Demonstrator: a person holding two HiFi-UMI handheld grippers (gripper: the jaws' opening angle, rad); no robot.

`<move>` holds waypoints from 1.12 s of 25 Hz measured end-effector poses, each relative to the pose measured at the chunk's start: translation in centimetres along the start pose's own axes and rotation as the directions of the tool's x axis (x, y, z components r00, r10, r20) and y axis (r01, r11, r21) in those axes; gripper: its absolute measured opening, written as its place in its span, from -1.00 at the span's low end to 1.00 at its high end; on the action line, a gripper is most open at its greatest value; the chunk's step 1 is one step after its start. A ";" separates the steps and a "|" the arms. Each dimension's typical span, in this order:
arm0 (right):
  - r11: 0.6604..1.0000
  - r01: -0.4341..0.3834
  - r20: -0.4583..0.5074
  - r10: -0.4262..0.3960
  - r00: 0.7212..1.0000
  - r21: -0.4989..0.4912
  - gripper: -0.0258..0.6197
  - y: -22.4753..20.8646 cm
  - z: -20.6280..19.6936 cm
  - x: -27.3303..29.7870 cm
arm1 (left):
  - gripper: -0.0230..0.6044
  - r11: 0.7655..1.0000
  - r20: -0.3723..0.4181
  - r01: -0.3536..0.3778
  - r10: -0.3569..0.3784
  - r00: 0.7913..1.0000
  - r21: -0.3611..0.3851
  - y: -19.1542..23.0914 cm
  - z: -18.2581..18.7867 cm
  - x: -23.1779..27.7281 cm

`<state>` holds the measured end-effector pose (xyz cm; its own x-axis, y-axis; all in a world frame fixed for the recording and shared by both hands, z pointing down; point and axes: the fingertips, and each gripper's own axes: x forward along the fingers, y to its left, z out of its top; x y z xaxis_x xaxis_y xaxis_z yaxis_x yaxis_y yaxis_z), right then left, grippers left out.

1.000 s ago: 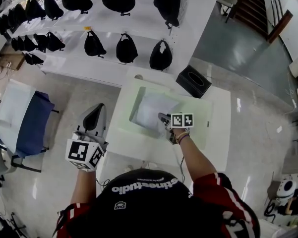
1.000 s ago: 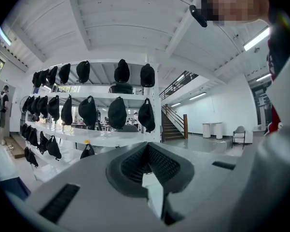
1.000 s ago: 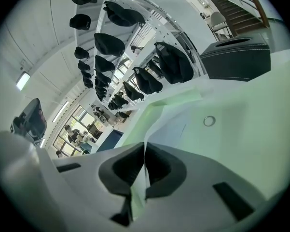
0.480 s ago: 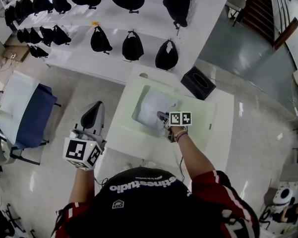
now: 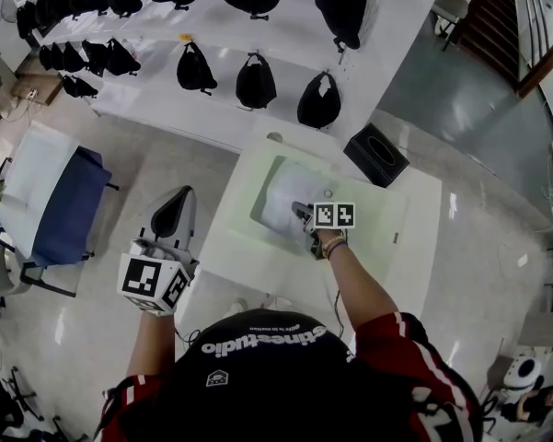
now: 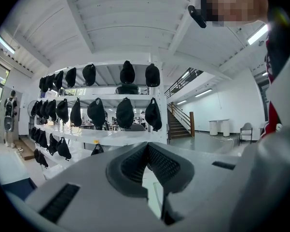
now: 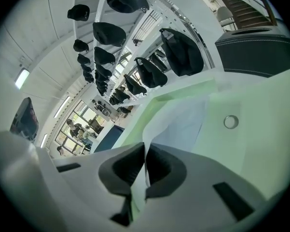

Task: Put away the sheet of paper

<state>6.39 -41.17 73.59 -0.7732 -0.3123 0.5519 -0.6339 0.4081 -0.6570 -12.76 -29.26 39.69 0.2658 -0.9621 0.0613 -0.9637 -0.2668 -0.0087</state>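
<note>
The white sheet of paper (image 5: 287, 203) lies partly bent over the pale green mat (image 5: 373, 238) on the white table. My right gripper (image 5: 305, 215) is at the sheet's near right corner and is shut on its edge. In the right gripper view the paper (image 7: 181, 122) runs up from between the dark pads (image 7: 161, 164) and curls away over the mat. My left gripper (image 5: 173, 212) hangs off the table's left side above the floor, with its jaws together and nothing in them. In its own view the left gripper (image 6: 147, 148) points at the shelves.
A black box (image 5: 380, 155) stands at the table's far right corner. A small ring (image 7: 230, 122) sits in the mat beyond the sheet. White shelves with several black caps (image 5: 256, 81) rise behind the table. A blue and white table (image 5: 60, 201) stands to the left.
The head view has drifted a little. The right gripper keeps its hold on the sheet at about the same spot, and the left gripper has stayed where it was.
</note>
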 end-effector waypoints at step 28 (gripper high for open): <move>0.997 0.062 -0.005 -0.063 0.998 -0.047 -0.76 -1.7 1.2 1.7 | -0.91 1.000 -0.024 0.000 0.000 1.000 -0.021 0.8 -1.0 0.7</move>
<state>6.15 -43.43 75.07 -0.7319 -0.3333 0.5943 -0.6792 0.4274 -0.5967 -13.40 -30.13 40.75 0.2655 -0.9603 0.0853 -0.9641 -0.2654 0.0124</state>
